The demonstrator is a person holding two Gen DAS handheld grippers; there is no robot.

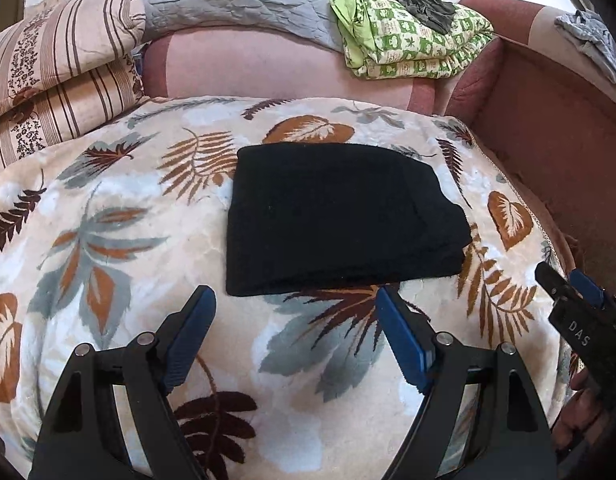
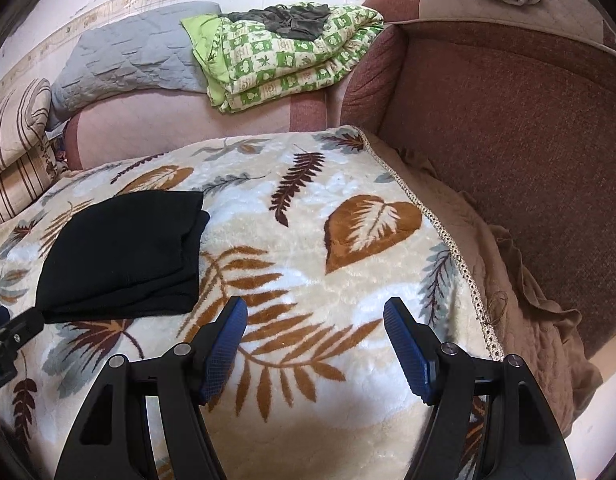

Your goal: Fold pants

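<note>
Black pants, folded into a compact rectangle, flat on leaf-patterned blanket, mid-surface. Left tongs spread wide, empty, just short of near edge of pants, no contact. Right tongs spread wide, empty, over bare blanket to the right of pants. Behind: sofa backrest, green checked quilt, striped pillows.

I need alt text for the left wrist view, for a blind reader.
Black pants lie folded on a leaf-patterned blanket, beyond the open, empty left tool. The right tool shows at the right edge.
</note>
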